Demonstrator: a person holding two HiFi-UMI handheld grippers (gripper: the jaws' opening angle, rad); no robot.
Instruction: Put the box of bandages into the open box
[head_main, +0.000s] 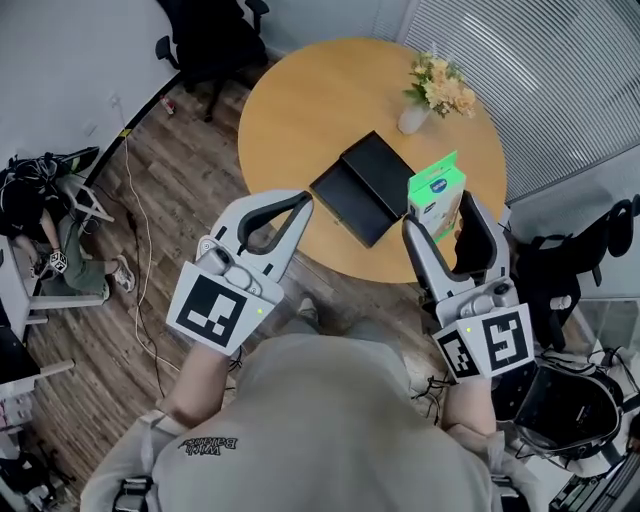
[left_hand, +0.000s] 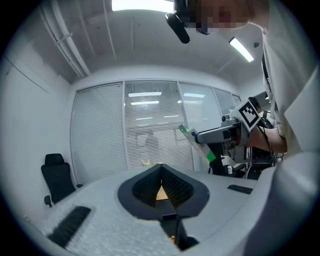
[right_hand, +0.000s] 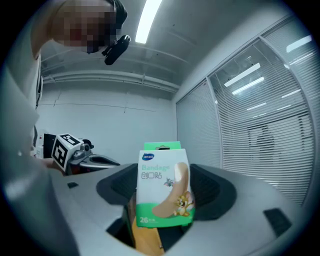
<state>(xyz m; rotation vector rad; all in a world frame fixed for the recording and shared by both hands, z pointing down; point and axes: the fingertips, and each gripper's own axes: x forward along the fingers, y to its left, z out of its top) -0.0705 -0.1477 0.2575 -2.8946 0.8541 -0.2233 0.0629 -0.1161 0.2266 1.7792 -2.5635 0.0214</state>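
The white and green box of bandages (head_main: 436, 195) stands upright between the jaws of my right gripper (head_main: 440, 215), which is shut on it above the near right edge of the round wooden table (head_main: 300, 110). In the right gripper view the box of bandages (right_hand: 164, 192) fills the middle, print facing the camera. The open black box (head_main: 360, 188) lies flat mid-table, just left of the held box. My left gripper (head_main: 297, 203) is shut with nothing in it, hovering at the table's near edge, left of the black box. In the left gripper view its jaws (left_hand: 161, 172) meet, and the held box of bandages (left_hand: 194, 142) shows to the right.
A vase of flowers (head_main: 428, 92) stands at the table's far right. A black office chair (head_main: 210, 40) is beyond the table. A cable (head_main: 140, 240) runs over the wood floor at left, near a seated person's legs (head_main: 75, 265). Dark bags (head_main: 570, 400) lie at right.
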